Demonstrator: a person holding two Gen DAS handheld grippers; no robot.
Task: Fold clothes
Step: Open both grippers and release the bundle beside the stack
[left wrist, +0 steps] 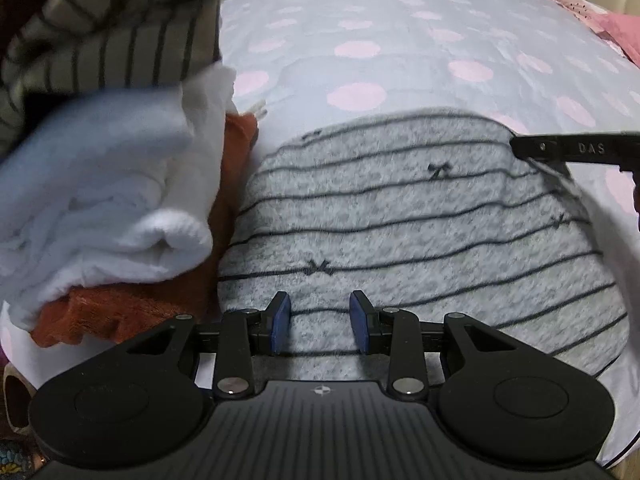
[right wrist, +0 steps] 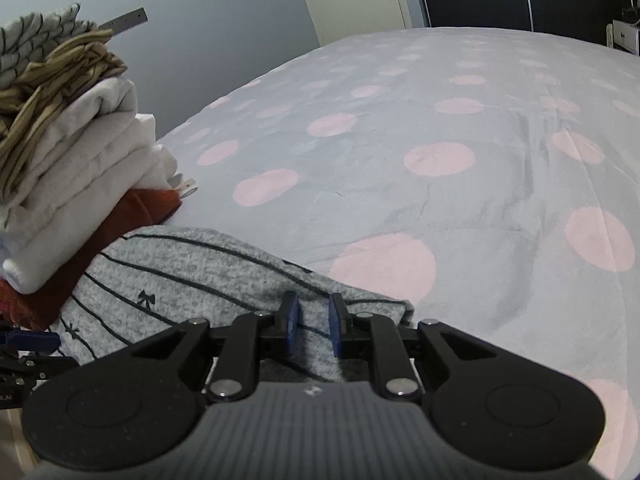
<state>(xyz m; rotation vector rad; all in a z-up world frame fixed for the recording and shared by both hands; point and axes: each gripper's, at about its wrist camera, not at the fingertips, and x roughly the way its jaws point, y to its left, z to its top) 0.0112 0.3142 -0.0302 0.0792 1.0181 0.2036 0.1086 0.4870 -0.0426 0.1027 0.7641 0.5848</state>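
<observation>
Left gripper (left wrist: 320, 322) jaws apart over grey striped garment (left wrist: 400, 220), gripping nothing. Right gripper (right wrist: 313, 326) jaws apart, cloth edge between, not clamped. Garment flat on dotted bed cover (right wrist: 400, 128), looks folded. Folded pile (right wrist: 76, 168) beside; stacking probably left.

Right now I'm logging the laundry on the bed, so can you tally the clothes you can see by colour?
Grey, dark-striped: 2, the bow-print garment lying flat and one on top of the stack
Tan, striped: 1
White: at least 2; the folds are hard to separate
Rust orange: 1
Total: at least 6
</observation>
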